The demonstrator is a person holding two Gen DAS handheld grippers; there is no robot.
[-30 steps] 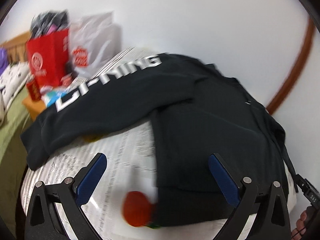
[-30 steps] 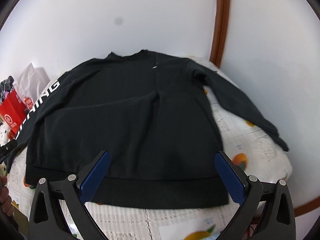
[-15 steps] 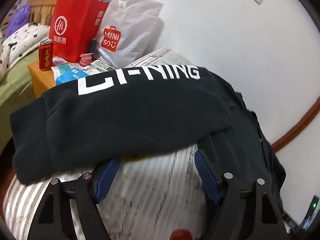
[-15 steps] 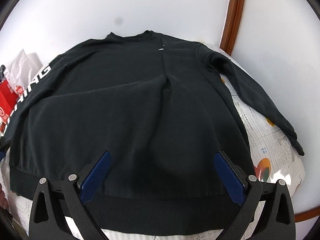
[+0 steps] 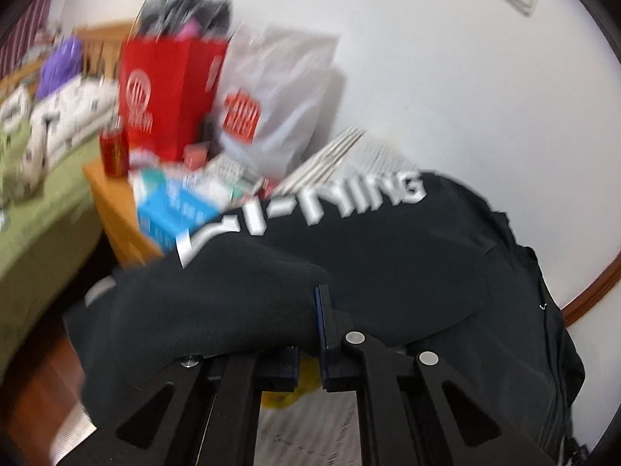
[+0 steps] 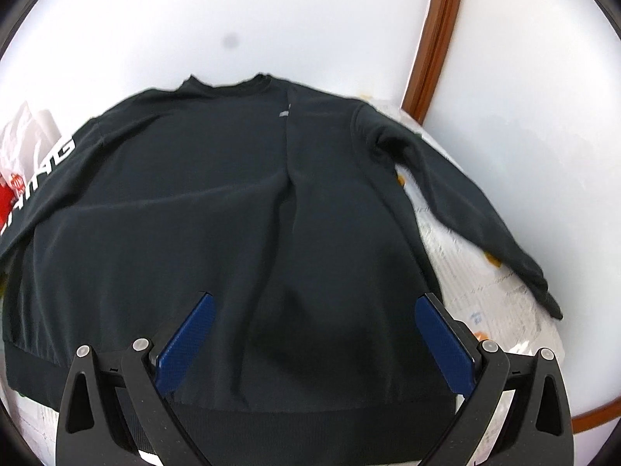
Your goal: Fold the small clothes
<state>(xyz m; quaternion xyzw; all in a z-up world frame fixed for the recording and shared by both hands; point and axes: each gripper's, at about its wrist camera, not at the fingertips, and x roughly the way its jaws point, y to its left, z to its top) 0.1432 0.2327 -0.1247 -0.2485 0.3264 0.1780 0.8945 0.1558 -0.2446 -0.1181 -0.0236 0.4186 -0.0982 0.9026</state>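
Observation:
A black long-sleeved sweatshirt [image 6: 233,213] lies flat, front up, on a printed cloth. Its left sleeve [image 5: 349,240] carries white LI-NING lettering. My left gripper [image 5: 310,326] is shut on that sleeve near the cuff, and the cuff end drapes over the left finger. The view is blurred by motion. My right gripper [image 6: 314,345] is open and empty, hovering over the lower body of the sweatshirt just above the hem. The right sleeve [image 6: 465,202] lies stretched out to the right.
A wooden bedside table [image 5: 112,209] with a red bag [image 5: 167,89], a white plastic bag [image 5: 271,108], a red can [image 5: 114,149] and boxes stands left of the cloth. A bed [image 5: 35,178] lies beyond. White walls and a brown trim [image 6: 438,39] close the back.
My left gripper moved onto the lettered sleeve and closed on it near the cuff. My right gripper stayed open and moved slightly forward over the sweatshirt body.

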